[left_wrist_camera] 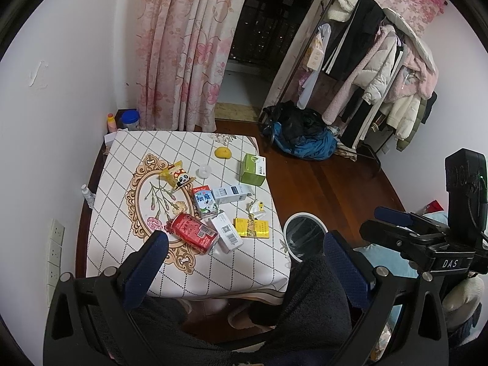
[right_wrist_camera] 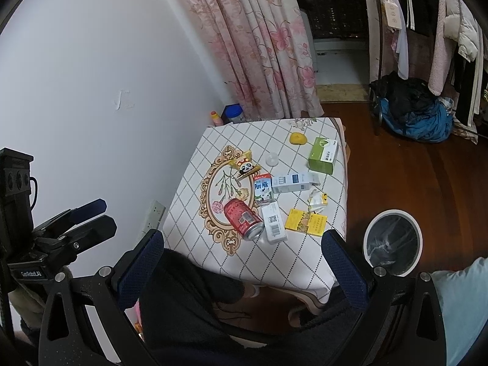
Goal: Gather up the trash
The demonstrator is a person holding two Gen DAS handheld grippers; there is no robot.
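A bedroom corner: white wall, pink floral curtain (left_wrist_camera: 186, 48), dark wood floor and a clothes rack (left_wrist_camera: 375, 70) hung with coats. A small table (right_wrist_camera: 213, 244) under a diamond-check cloth stands against the wall. On the floor just beside its near right corner is a white bin (right_wrist_camera: 393, 242) lined with a dark bag.

The trash lies on the cloth: a green box (right_wrist_camera: 323, 155) near the far right edge, a red can (right_wrist_camera: 243, 219) on its side, a yellow pack (right_wrist_camera: 306, 222), two white boxes (right_wrist_camera: 273, 221) (right_wrist_camera: 292, 183), a milk carton (right_wrist_camera: 263, 189), a panda wrapper (right_wrist_camera: 245, 167), crumpled paper (right_wrist_camera: 318, 200), an orange peel (right_wrist_camera: 298, 138) and a clear lid (right_wrist_camera: 272, 159).

Both the left gripper (left_wrist_camera: 244, 253) and the right gripper (right_wrist_camera: 242, 254) hover short of the table, jaws wide and empty.
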